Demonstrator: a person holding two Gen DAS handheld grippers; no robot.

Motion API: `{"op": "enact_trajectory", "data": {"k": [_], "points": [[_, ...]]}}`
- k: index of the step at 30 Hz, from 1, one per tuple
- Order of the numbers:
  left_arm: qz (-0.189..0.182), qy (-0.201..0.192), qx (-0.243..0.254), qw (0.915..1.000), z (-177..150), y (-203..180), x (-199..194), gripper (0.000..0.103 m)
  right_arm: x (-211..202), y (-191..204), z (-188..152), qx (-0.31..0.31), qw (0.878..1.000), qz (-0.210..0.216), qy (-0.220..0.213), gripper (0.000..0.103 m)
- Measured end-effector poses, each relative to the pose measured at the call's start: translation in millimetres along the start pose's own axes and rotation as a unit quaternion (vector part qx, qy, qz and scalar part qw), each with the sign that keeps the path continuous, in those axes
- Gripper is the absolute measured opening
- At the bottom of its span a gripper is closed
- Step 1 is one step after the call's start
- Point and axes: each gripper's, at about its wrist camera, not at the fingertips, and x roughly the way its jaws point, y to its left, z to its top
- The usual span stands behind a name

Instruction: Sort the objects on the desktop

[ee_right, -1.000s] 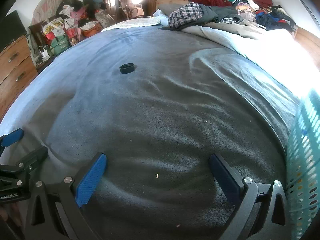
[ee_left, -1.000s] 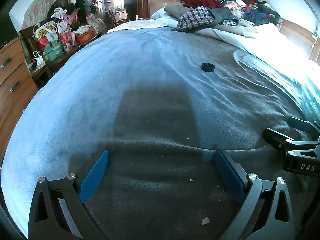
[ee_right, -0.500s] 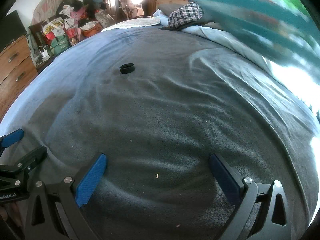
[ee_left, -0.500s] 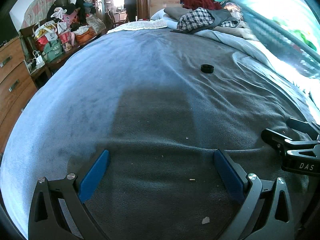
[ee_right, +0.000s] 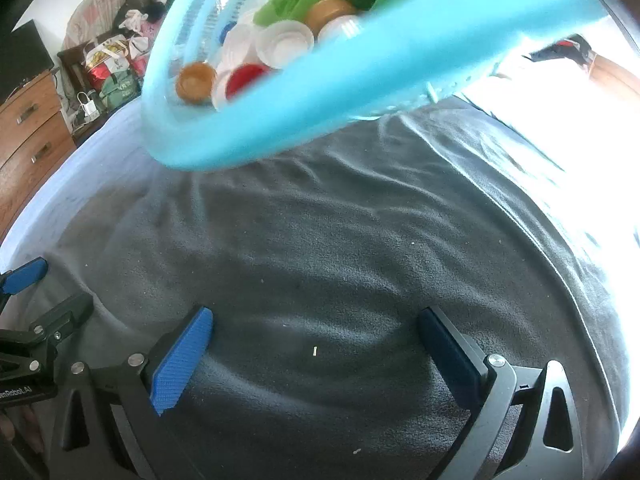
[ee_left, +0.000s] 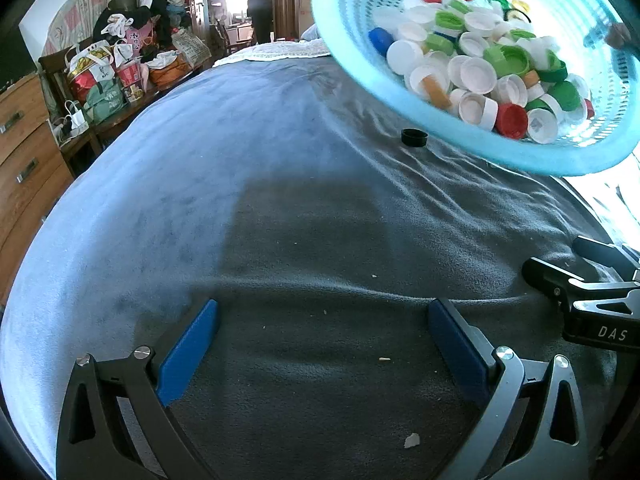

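The left gripper [ee_left: 322, 344] and right gripper [ee_right: 314, 350] rest low over a grey blanket [ee_left: 304, 216], jaws of both spread wide and holding nothing. Farther out, 1 black cap [ee_left: 414, 137] lies alone on the blanket. Above it, a turquoise basket [ee_left: 404, 92] hangs tilted in the air, heaped with bottle caps [ee_left: 476, 76] in white, green, red, blue and orange. Bags crowd a bench [ee_left: 116, 76] beyond.

Your left gripper [ee_left: 322, 344] and right gripper [ee_right: 314, 354]: black frames, silver screws, blue-padded jaws; lettering possibly reads "DAS".
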Motion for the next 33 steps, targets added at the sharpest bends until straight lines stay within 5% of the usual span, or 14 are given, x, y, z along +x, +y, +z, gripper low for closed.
{"op": "enact_trajectory", "data": {"k": [33], "points": [[-0.002,0.001,-0.001,1.0,0.6,-0.6,1.1,0.102,-8.0,3.0,2.2,0.0,1.0,0.0,0.0,0.103]]}}
